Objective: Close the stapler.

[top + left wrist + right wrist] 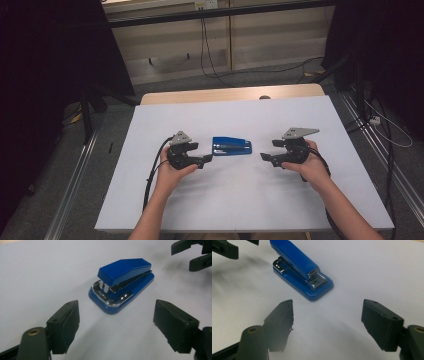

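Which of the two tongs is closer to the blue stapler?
The left tongs: their tips almost reach the stapler, while the right tongs leave a wider white gap.

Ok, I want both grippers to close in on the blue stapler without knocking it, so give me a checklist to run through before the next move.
1. Small blue plastic stapler flat on the white table sheet: ok.
2. Left gripper jaws open, nothing between them: ok.
3. Right gripper jaws open, nothing between them: ok.
4. Stapler between the two grippers, untouched by either: ok.
5. Stapler shut, top arm down on its base: ok.
6. Staples loaded: cannot tell.
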### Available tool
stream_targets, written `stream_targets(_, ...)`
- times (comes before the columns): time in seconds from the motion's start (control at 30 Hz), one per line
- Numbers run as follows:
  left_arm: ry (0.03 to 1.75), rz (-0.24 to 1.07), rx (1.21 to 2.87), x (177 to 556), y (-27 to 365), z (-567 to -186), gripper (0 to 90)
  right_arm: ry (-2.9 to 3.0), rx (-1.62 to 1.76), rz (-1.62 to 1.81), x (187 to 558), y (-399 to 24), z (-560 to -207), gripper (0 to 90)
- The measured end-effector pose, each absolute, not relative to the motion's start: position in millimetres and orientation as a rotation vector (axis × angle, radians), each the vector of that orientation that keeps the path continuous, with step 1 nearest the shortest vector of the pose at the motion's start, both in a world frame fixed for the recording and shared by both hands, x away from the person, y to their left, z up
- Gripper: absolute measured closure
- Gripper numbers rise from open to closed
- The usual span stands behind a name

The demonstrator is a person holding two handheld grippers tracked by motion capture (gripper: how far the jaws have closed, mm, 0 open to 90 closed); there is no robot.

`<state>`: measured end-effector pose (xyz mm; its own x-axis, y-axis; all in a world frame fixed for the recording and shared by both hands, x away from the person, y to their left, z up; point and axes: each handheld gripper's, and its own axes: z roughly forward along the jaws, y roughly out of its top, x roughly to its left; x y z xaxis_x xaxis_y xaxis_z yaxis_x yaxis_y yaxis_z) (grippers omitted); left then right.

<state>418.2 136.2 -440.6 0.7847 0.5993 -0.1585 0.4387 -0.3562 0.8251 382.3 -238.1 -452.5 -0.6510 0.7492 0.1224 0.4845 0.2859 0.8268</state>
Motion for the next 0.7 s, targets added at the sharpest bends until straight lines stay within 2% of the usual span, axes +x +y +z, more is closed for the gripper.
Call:
stream_targets(0.23,0.787,0.217,1.987,410,149,-436,14.3,2.260,1.122,1.307,368,-240,-451,20.3)
stream_targets(0.7,0.786,0.244,1.998,394,168,-433,11.8,2.274,1.097,1.306,340,-247,-450,18.1)
